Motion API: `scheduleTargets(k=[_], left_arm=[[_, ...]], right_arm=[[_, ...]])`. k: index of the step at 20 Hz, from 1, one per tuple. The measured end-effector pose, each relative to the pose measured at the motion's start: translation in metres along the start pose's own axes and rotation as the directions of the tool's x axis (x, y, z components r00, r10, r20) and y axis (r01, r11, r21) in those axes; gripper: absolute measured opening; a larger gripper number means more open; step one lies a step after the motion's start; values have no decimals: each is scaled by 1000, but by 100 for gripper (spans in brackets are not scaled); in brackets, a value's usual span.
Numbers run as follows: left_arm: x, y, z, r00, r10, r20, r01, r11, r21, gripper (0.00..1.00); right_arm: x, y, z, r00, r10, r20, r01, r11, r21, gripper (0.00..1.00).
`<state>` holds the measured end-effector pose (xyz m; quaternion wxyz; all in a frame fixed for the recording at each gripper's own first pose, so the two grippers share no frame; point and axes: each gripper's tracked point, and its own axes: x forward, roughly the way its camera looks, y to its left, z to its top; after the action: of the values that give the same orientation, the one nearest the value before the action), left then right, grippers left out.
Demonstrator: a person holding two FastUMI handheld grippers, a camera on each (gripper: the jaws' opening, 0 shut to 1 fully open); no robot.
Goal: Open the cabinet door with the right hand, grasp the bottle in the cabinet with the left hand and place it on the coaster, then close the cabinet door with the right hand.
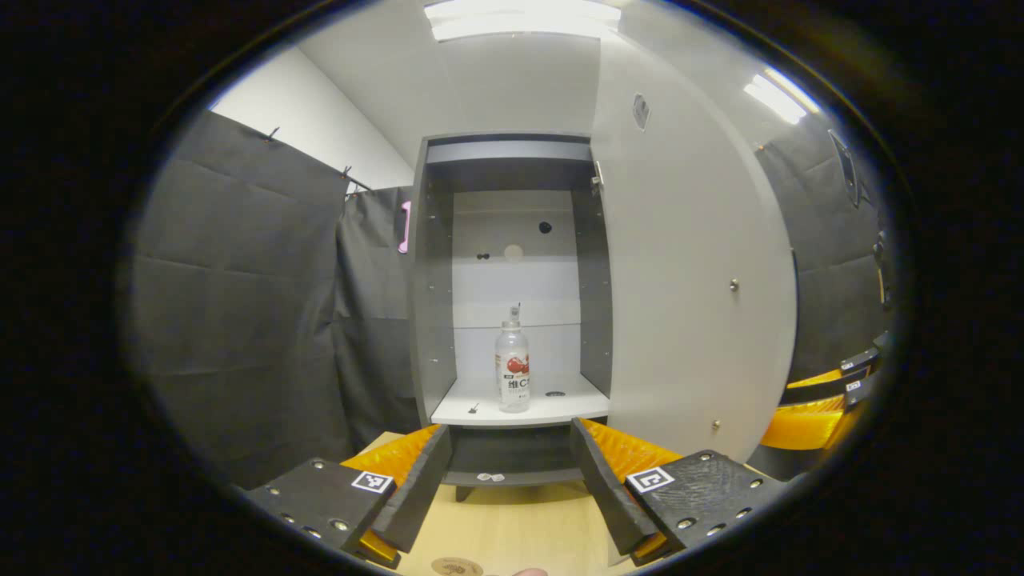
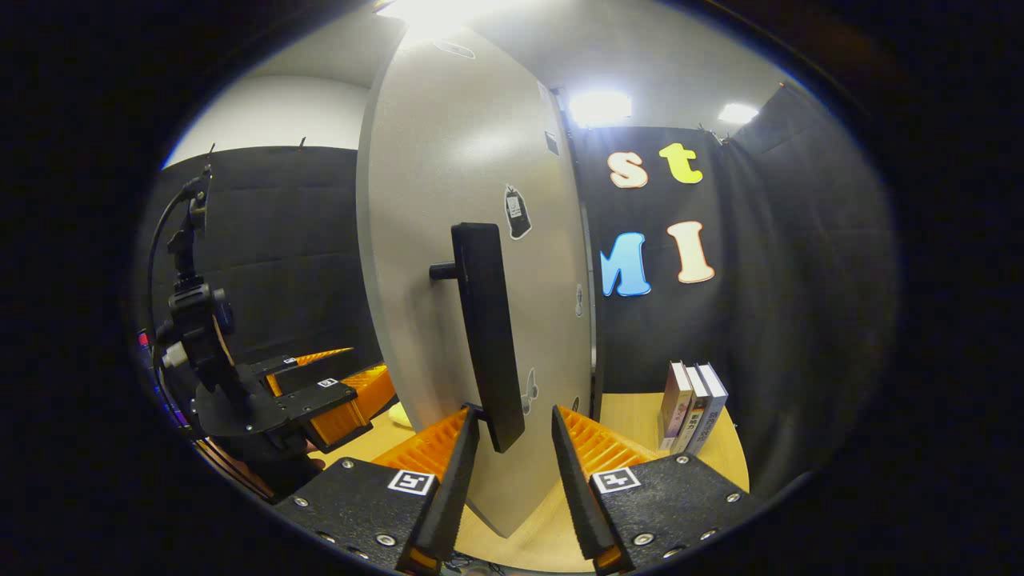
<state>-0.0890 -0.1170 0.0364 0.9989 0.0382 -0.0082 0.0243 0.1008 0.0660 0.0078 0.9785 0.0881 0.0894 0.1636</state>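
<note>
Door (image 1: 688, 280) swung open | my left tool (image 1: 508, 472) spread, facing upright bottle (image 1: 512, 368) on cabinet shelf (image 1: 520, 408) | my right tool (image 2: 502, 456) spread astride door handle (image 2: 488, 336)

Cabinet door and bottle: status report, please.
Grey cabinet door swung open; right gripper open around its black bar handle. Left gripper open, short of clear plastic bottle upright on shelf. Path unobstructed.

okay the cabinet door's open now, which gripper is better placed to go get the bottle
Left. The left gripper is open and points straight into the cabinet at the bottle, nothing between them. The right gripper sits open around the door handle, with the cabinet door blocking its way.
</note>
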Motion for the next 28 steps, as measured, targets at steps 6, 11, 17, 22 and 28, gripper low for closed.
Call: scheduleTargets(k=[6, 11, 17, 22, 28], left_arm=[[77, -4, -4, 1000, -27, -1, 27, 999, 30, 90], [149, -14, -4, 994, -107, 30, 105, 992, 69, 90], [230, -10, -7, 993, -98, 68, 94, 994, 60, 88], [291, 8, -2, 994, -67, 87, 60, 994, 88, 89], [346, 8, -18, 994, -61, 90, 54, 996, 72, 90]], right_arm=[[-15, -20, 3, 986, -164, 35, 164, 986, 8, 76], [-40, -40, 8, 941, -329, 75, 332, 942, -39, 87], [-59, -50, 7, 898, -438, 55, 438, 899, 2, 87], [-64, -48, 8, 867, -492, 76, 497, 865, -66, 86], [-62, -46, 5, 850, -522, 68, 525, 850, -43, 87]])
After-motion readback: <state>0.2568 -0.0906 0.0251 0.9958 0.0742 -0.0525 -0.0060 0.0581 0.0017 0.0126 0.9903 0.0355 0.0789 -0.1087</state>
